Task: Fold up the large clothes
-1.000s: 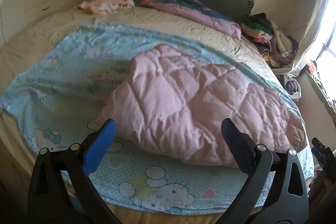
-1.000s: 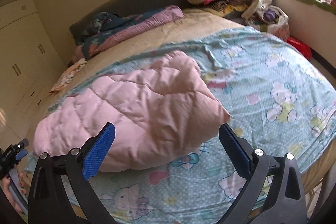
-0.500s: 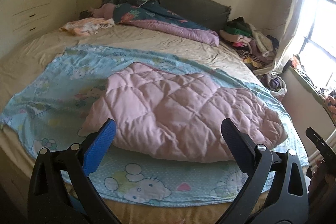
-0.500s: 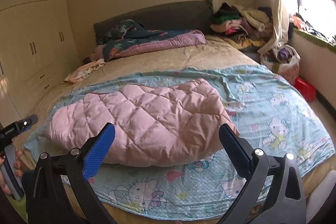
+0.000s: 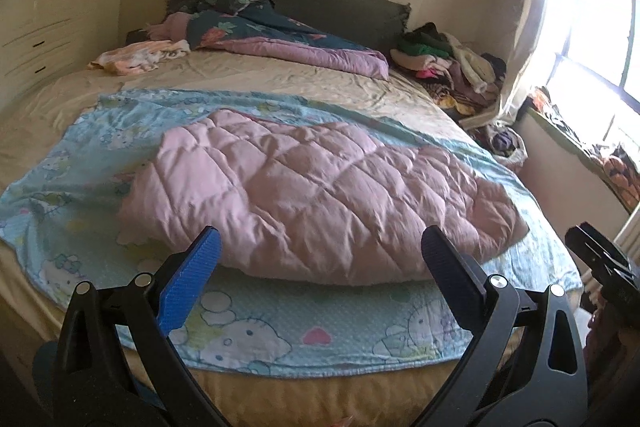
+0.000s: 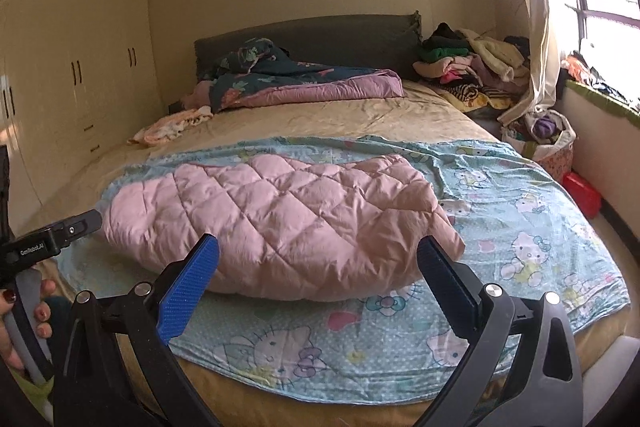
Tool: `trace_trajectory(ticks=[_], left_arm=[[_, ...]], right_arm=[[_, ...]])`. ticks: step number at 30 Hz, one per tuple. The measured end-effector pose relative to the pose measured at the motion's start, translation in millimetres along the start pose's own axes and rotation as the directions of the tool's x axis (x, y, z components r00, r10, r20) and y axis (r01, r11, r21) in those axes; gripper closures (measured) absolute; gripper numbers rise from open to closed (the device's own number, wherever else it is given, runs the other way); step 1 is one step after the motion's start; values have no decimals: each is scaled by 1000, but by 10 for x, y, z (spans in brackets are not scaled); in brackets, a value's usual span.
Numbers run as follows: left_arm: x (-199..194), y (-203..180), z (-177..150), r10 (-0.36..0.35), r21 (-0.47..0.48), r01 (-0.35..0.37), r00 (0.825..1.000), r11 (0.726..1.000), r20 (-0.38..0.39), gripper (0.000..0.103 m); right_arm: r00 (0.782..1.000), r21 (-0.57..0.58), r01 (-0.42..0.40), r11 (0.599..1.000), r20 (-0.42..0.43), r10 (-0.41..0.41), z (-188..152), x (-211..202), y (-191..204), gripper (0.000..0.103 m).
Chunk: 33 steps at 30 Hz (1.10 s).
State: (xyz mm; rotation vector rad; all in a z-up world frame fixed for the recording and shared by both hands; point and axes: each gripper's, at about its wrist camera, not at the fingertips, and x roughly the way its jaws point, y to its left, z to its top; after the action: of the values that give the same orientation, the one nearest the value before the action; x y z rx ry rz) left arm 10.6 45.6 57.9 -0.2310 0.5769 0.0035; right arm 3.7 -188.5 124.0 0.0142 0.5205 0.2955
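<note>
The pink quilted coat (image 5: 312, 195) lay on the blue sheet (image 5: 280, 331) across the bed (image 6: 320, 115). Both grippers, left (image 5: 318, 259) and right (image 6: 318, 259), hovered empty, jaws apart. It looked soft, puffy and light; its near edge corners seemed best to pinch.

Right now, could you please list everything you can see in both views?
quilt: 1, pink, bunched on the blanket
blanket: 1, light blue cartoon print, spread over the foot of the bed
bed: 1, beige sheet, dark headboard
duvet: 1, navy floral and purple, by the headboard
cloth: 1, peach and white, near the far left corner
clothes pile: 1, mixed colours, right of the headboard
bag: 1, pale, on the floor by the curtain
box: 1, red, on the floor
wardrobe: 1, cream, left wall
left gripper: black, fingers open, empty
right gripper: black, fingers open, empty
</note>
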Motion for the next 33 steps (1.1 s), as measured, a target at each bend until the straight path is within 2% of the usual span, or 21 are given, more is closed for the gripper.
trace_trajectory(ticks=[6, 12, 33], left_arm=[[105, -168, -182, -17, 52, 19, 999, 998, -35, 9], [217, -226, -262, -15, 60, 19, 998, 998, -64, 9], [295, -161, -295, 6, 49, -2, 996, 999, -91, 9]], right_arm=[[999, -20, 23, 1000, -33, -24, -201, 123, 19, 4], [995, -9, -11, 1000, -97, 10, -331, 316, 71, 4], [994, -13, -23, 1000, -111, 22, -353, 386, 107, 4]])
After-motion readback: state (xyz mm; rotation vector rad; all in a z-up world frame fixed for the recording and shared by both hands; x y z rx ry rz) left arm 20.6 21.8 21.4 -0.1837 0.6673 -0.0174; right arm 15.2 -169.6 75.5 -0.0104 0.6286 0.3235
